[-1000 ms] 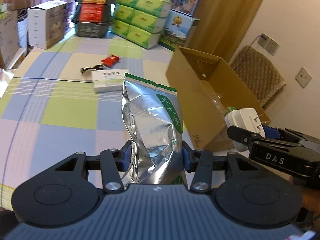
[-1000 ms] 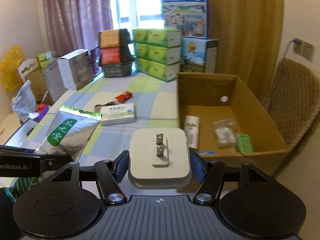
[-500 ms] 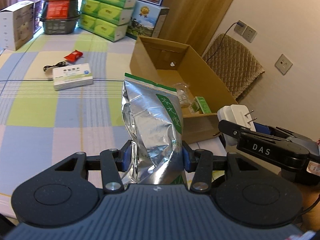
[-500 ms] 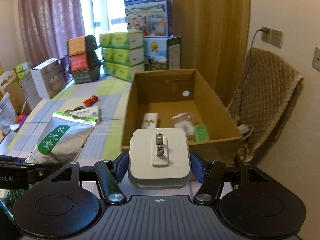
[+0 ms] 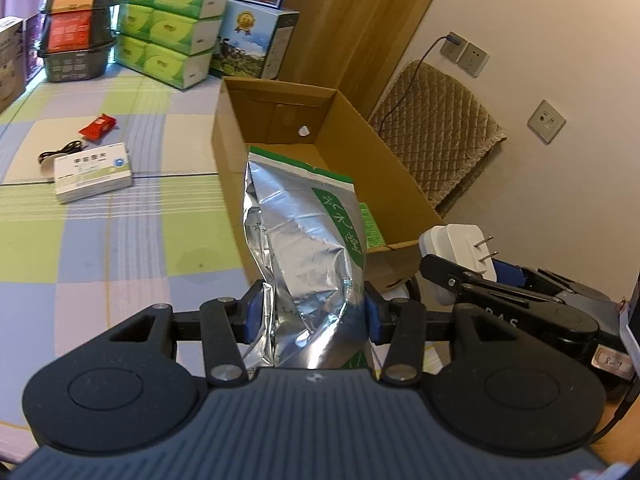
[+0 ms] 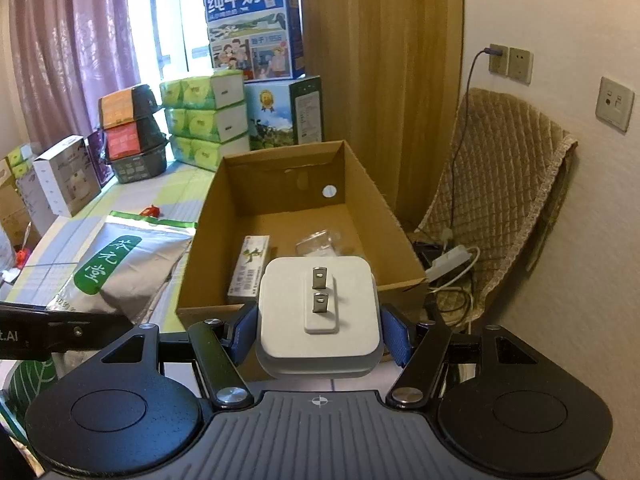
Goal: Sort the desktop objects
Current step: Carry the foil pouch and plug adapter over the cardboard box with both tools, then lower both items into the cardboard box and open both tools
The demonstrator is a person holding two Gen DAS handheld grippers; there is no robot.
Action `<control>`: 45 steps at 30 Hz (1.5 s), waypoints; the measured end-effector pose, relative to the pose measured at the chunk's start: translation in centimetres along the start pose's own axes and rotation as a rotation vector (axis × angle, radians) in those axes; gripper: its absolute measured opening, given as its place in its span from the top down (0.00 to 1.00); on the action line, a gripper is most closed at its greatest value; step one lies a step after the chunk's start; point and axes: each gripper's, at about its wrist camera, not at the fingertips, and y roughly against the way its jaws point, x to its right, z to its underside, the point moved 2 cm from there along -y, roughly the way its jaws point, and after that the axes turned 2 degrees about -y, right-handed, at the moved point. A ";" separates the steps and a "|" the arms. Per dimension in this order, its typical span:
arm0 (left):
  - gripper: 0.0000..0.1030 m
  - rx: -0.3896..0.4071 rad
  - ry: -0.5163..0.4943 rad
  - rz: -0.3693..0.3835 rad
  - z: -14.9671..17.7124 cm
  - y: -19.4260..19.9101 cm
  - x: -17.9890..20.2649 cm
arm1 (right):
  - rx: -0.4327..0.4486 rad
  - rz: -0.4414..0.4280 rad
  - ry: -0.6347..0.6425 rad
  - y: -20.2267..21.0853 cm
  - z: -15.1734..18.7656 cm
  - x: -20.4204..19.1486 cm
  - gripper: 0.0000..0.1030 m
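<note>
My left gripper point(image 5: 314, 314) is shut on a silver foil pouch point(image 5: 304, 240) with a green label, held upright in front of the open cardboard box point(image 5: 276, 120). My right gripper point(image 6: 318, 334) is shut on a white plug adapter point(image 6: 318, 312), prongs facing forward, just before the box's point(image 6: 384, 204) near edge. The adapter point(image 5: 458, 244) and right gripper also show at the right of the left wrist view; the pouch point(image 6: 120, 264) lies at the left of the right wrist view. Inside the box lie a small carton point(image 6: 250, 268) and a clear packet point(image 6: 320, 244).
On the checked tablecloth point(image 5: 100, 240) lie a white medicine box point(image 5: 93, 171), a red packet point(image 5: 98, 127) and a black cable point(image 5: 60, 151). Green tissue packs point(image 5: 168, 24), milk cartons point(image 6: 256, 28) and a dark basket point(image 5: 76, 60) line the back. A quilted chair point(image 6: 500, 168) stands right of the box.
Both grippers have swung right toward the cardboard box, which now sits centred and closer in both views. The pouch and adapter stay gripped.
</note>
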 end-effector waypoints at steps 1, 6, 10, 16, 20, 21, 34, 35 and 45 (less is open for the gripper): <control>0.59 -0.002 -0.003 0.003 0.0 -0.2 0.2 | 0.001 0.002 -0.003 -0.1 -0.1 0.2 0.40; 0.58 -0.010 -0.007 0.015 -0.5 -1.0 0.9 | 0.004 0.012 -0.006 -0.3 -0.5 1.1 0.40; 0.59 -0.013 -0.004 0.020 -1.0 -1.7 1.1 | 0.002 0.015 -0.004 -0.7 -0.9 1.6 0.40; 0.59 -0.016 0.005 0.021 -2.0 -2.7 1.2 | 0.006 0.012 0.000 -1.5 -1.8 2.0 0.40; 0.58 -0.009 0.012 0.021 -3.1 -3.4 1.3 | 0.008 0.009 0.003 -2.2 -2.6 2.3 0.40; 0.58 -0.006 0.014 0.020 -3.4 -3.6 1.3 | 0.008 0.007 0.005 -2.5 -2.8 2.4 0.40; 0.58 0.009 0.043 0.007 -7.5 -7.0 0.7 | -0.001 -0.022 0.017 -6.6 -6.3 3.0 0.40; 0.58 0.009 0.046 0.006 -7.7 -7.4 0.6 | -0.002 -0.024 0.013 -6.9 -6.5 3.1 0.40; 0.58 0.002 0.058 -0.002 -9.8 -10.0 0.1 | -0.021 -0.024 -0.009 -9.7 -8.0 3.7 0.40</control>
